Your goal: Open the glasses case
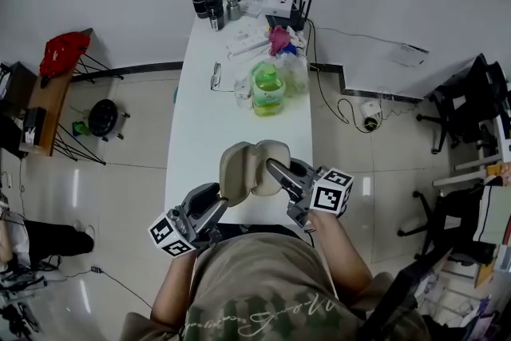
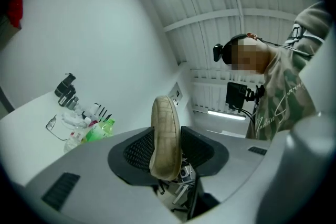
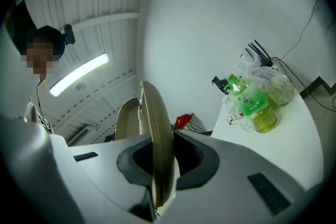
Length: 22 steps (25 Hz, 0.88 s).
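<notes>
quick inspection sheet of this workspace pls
surface: white table, long and narrow
job's things: beige glasses case, open, held up at the near end
clutter: green bottle, eyeglasses, router at the far end
grippers: left gripper and right gripper each shut on one half of the case
cables: cable runs from the router to the floor
surroundings: red bag left, office chair right

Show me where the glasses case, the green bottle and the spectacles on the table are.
case (image 1: 239, 172): head view, on its tan left half.
green bottle (image 1: 268, 92): head view, on its body.
spectacles (image 1: 215, 77): head view, on the frame.
</notes>
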Available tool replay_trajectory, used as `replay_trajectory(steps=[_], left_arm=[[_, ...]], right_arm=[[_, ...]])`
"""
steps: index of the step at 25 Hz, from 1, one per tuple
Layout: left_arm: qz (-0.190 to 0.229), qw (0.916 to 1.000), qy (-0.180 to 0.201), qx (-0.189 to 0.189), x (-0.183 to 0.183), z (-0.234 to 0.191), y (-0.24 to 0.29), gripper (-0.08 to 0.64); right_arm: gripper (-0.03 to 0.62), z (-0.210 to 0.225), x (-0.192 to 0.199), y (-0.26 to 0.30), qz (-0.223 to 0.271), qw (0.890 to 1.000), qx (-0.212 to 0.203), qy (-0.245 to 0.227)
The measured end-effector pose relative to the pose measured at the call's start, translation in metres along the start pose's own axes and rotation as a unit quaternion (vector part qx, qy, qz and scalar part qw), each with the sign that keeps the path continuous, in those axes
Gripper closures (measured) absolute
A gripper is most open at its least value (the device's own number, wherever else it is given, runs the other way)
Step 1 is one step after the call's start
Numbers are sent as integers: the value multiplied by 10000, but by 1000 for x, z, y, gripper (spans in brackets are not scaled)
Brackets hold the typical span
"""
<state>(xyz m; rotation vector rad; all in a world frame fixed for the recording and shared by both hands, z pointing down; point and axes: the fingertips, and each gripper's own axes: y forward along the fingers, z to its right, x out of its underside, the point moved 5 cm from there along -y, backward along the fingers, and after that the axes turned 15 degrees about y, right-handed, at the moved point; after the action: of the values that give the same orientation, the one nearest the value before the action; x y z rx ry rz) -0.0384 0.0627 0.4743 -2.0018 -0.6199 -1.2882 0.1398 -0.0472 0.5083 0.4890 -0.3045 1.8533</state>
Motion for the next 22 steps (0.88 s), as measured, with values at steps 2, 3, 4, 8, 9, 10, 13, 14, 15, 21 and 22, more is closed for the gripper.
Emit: replay_trajectory(steps=[2, 3, 4, 8, 9, 10, 13, 14, 15, 21, 22], left_arm=[[-11, 10000, -12, -55, 3, 0, -5, 402], [-45, 10000, 39, -49, 3, 1, -6, 402], [-84, 9999, 106, -36, 3, 1, -7, 402], [-173, 9992, 351, 11, 1, 3, -9, 402], [-206, 9991, 381, 41, 1, 3, -8, 402], [-255, 9989, 396, 72, 3, 2, -7, 402], [-349, 9985, 414, 98, 5, -1, -2, 403], [-358, 9984, 419, 109, 4, -2, -1, 403], [-378, 9982, 440, 136, 4, -2, 0, 402], [-510, 9960, 616, 403, -3, -10, -1, 403], [-508, 9958, 631, 434, -4, -11, -2, 405]], right_arm=[[548, 3, -2, -4, 117, 9999, 43, 120], [548, 6, -3, -5, 160, 9997, 66, 148], [548, 8, -4, -6, 190, 9996, 94, 162], [548, 16, -1, -1, 175, 9994, 238, 175], [548, 18, 1, 2, 159, 9993, 279, 192], [548, 20, 2, 4, 154, 9991, 322, 217], [548, 25, 3, 8, 177, 9984, 416, 326], [548, 26, 3, 8, 181, 9983, 419, 354], [548, 27, 2, 9, 185, 9983, 420, 368], [548, 38, -2, 28, 178, 9974, 685, 137], [548, 42, -2, 32, 146, 9968, 781, 51]])
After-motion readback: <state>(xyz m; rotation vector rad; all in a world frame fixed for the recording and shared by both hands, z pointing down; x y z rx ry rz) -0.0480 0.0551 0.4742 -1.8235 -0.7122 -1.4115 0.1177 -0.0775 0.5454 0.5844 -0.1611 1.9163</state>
